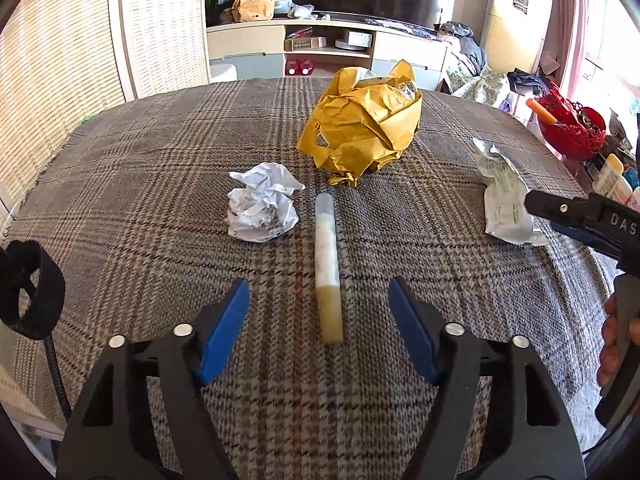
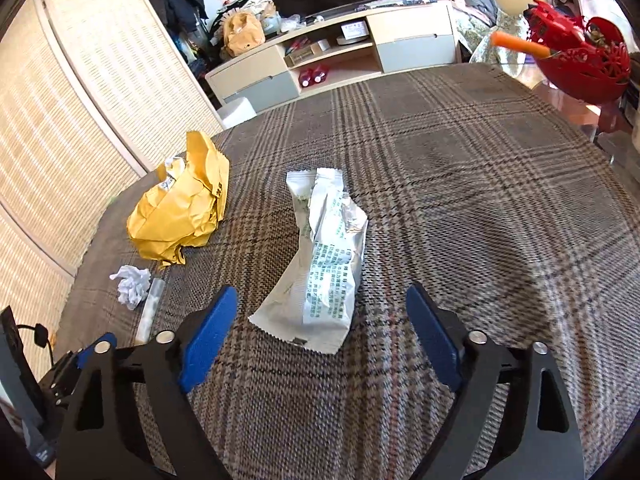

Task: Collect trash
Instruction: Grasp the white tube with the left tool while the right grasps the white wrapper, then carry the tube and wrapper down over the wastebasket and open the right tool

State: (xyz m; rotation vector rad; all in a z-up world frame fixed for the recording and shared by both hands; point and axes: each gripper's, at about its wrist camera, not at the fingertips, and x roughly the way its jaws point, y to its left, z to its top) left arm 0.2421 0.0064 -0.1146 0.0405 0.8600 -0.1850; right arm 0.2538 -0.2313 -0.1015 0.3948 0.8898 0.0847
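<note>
Trash sits on the plaid cloth (image 1: 160, 168), 4 bits, left to right: crumpled white paper (image 1: 262, 209), clear tube (image 1: 329, 268) just right of it, yellow bag (image 1: 362, 128) farther back, silver wrapper (image 2: 324, 264) off to the right. My left gripper (image 1: 318, 294) has its fingers spread w/ the tube's near end between them, pads not touching it. My right gripper (image 2: 320, 306) is spread too, straddling the wrapper's near end, no contact. Red basket (image 2: 584, 68) at far right.

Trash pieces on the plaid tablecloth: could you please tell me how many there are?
4. Crumpled yellow paper bag at the far side; crumpled white paper ball nearer; clear plastic tube right beside the ball; silver foil wrapper to the right. Smaller scraps may be hidden.
</note>
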